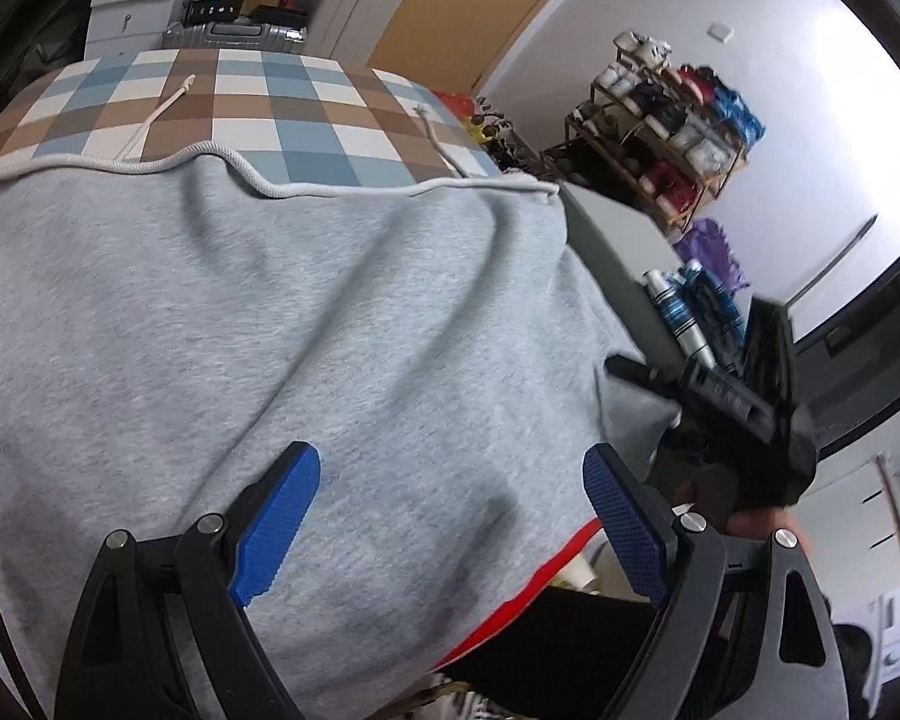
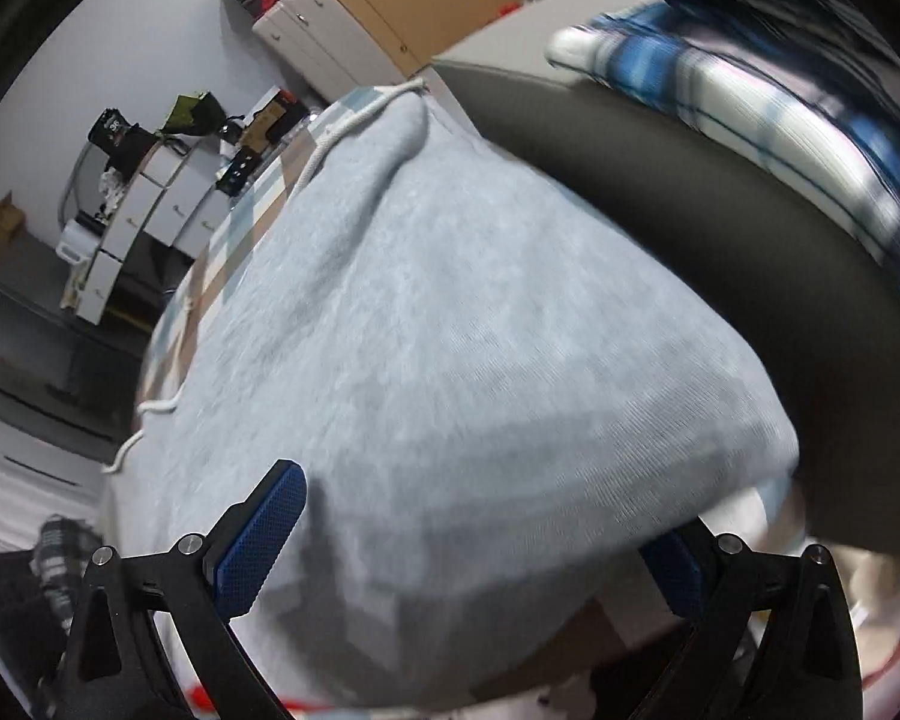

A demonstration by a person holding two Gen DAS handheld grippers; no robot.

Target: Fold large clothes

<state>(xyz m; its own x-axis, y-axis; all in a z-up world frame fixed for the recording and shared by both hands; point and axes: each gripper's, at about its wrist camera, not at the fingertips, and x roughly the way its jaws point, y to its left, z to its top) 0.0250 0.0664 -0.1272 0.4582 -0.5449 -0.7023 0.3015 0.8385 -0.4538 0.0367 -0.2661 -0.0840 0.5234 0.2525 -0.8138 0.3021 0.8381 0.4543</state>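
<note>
A grey sweatshirt [image 1: 282,324] is the landmark: it lies spread over a checked cloth [image 1: 240,96] of blue, brown and white squares and fills most of both wrist views. Its far hem, edged with a thick corded seam, runs across the checked cloth, and two white drawstrings [image 1: 156,114] lie on the cloth just beyond that hem. In the right wrist view the same grey sweatshirt [image 2: 450,348] bulges up in a rounded fold, with a white cord [image 2: 354,126] trailing along its far left edge.

To the right of the sweatshirt stands a dark grey surface [image 2: 720,228], and on it, farther right, a blurred blue and white plaid garment [image 2: 780,120]. Beyond the sweatshirt's right corner in the left wrist view a wooden shoe rack [image 1: 660,132] stands against the white wall. Past the far hem there is a silver suitcase [image 1: 234,36] and white drawers [image 1: 132,0].

The left gripper [image 1: 450,516] hangs over the near part of the sweatshirt, its blue pads [image 1: 276,522] spread wide with only grey fabric showing between them and nothing clamped. The right gripper [image 2: 468,546] also stands wide apart, the sweatshirt's near fold bulging between its fingers and covering most of the right-hand pad. In the left wrist view, the right gripper [image 1: 708,396] appears as a black shape at the sweatshirt's right edge.
</note>
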